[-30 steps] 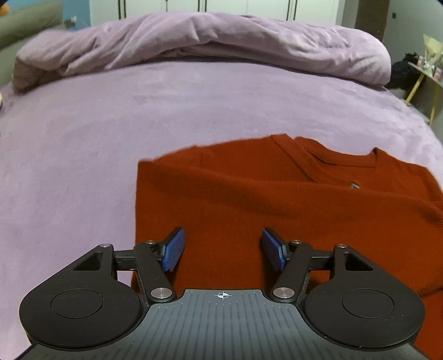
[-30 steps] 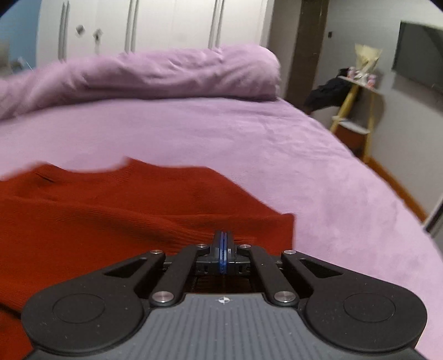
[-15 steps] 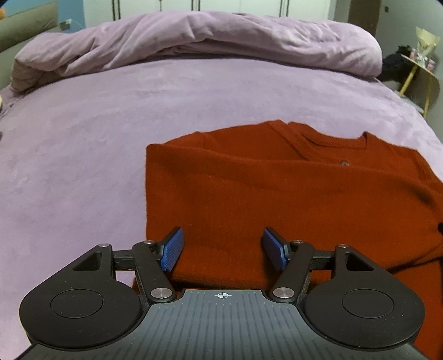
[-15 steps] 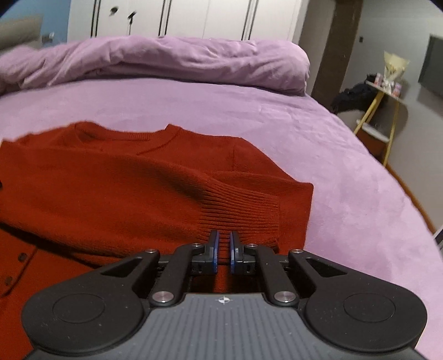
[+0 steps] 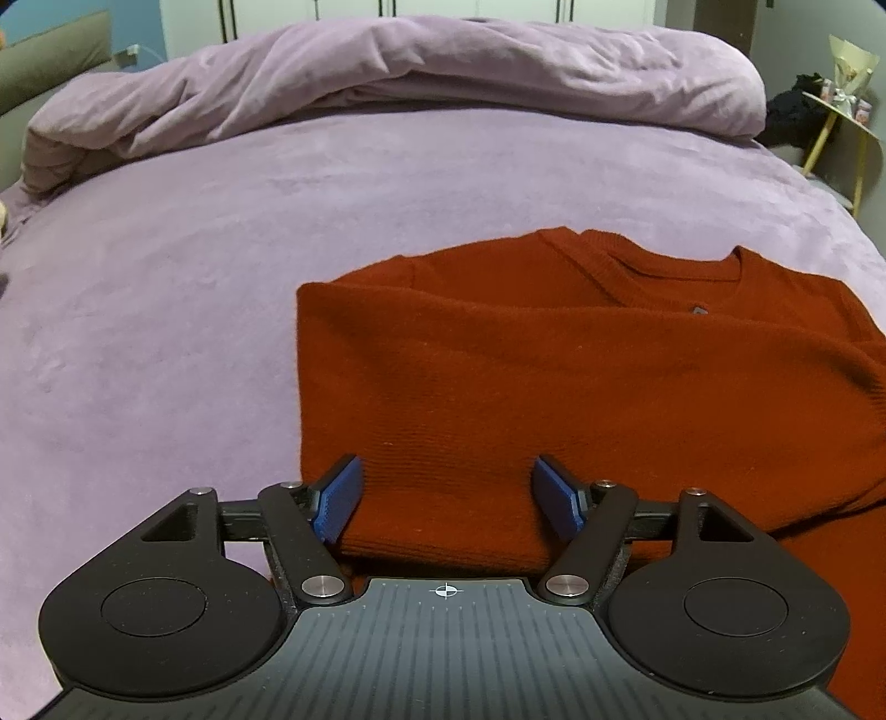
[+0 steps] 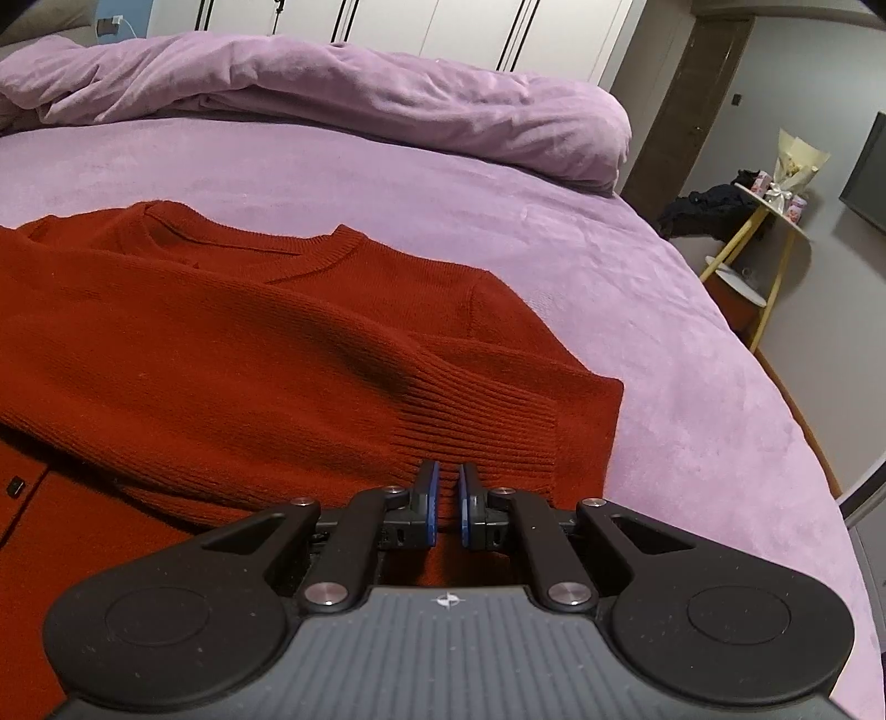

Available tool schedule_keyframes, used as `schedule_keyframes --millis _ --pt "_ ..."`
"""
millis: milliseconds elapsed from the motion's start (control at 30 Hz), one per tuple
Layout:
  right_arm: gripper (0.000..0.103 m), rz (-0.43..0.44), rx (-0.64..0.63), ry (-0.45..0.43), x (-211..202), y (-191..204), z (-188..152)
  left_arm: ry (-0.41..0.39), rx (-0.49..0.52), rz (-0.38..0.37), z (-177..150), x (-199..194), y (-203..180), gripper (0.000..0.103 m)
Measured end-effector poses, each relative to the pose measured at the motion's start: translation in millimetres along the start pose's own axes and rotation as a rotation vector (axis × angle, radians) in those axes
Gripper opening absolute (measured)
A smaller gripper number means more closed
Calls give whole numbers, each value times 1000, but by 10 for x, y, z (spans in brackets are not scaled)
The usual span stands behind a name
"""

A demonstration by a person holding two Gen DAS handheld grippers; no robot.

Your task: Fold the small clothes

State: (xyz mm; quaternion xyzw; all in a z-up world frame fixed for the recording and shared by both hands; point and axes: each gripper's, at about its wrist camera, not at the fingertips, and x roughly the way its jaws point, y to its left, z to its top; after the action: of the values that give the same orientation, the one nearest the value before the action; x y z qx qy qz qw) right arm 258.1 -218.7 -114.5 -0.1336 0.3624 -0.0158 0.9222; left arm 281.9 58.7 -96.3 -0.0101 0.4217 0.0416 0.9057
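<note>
Lilac plush covers the bed point(image 5: 232, 288), where the rust-red knitted sweater point(image 5: 554, 387) lies partly folded, a rumpled duvet point(image 5: 443, 72) heaped behind; the left gripper point(image 5: 447, 493) is opening, its wide jaws either side of a folded sleeve end without pressing it. From the right gripper point(image 6: 447, 498), jaws a narrow slit apart with nothing pinched, the ribbed cuff point(image 6: 487, 426), a yellow-legged side table point(image 6: 769, 243) and white wardrobes point(image 6: 443, 27) appear.

Sweater point(image 5: 554, 399) runs off the right edge in left view, off the left edge in right view; lower hem hidden behind both gripper bodies. Shelf items point(image 6: 786, 188) too small to identify.
</note>
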Motion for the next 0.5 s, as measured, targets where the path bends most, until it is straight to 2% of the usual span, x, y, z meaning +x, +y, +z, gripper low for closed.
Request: schedule_keyframes --millis 267,367,433,500 --pt "6 -39 -33 -15 110 2 17 -17 23 23 29 78 -16 84" --pt "6 -46 -5 -24 197 -95 52 -20 32 32 88 120 14 87" --pt "6 -37 33 -23 231 -184 92 -15 -6 25 146 97 78 78" --pt "6 -5 93 -15 194 -291 143 -20 -49 16 186 55 126 74"
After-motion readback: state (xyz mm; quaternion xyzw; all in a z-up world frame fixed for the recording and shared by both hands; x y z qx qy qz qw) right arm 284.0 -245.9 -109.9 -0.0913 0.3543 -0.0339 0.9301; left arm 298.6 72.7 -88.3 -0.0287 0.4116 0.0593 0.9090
